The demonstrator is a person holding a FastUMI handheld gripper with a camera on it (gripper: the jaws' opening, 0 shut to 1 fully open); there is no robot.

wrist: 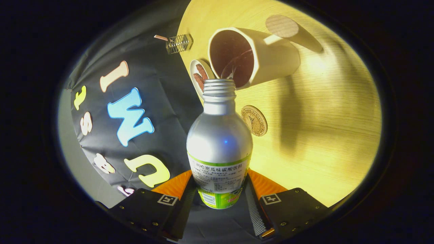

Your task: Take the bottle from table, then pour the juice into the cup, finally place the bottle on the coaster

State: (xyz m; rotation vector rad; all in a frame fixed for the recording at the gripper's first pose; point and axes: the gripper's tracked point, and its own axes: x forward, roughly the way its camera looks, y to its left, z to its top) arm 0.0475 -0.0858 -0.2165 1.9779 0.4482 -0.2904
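Observation:
My gripper (219,189) is shut on a silver bottle (219,135) with a green and white label, both fingers pressing on its lower body. The view is rolled sideways, so the bottle lies tipped over the wooden table (322,135). Its open threaded mouth sits right at the rim of a white cup (268,57) with a dark inside. A thin dark stream runs from the mouth into the cup. A round cork coaster (254,120) with a printed emblem lies on the table just beside the bottle's shoulder, nearer me than the cup.
A small white dish (200,76) with brown pieces stands by the cup near the table's edge. A round wooden disc (282,26) lies beyond the cup. A small clear wire-like holder (179,43) sits at the table's edge against the black cloth wall.

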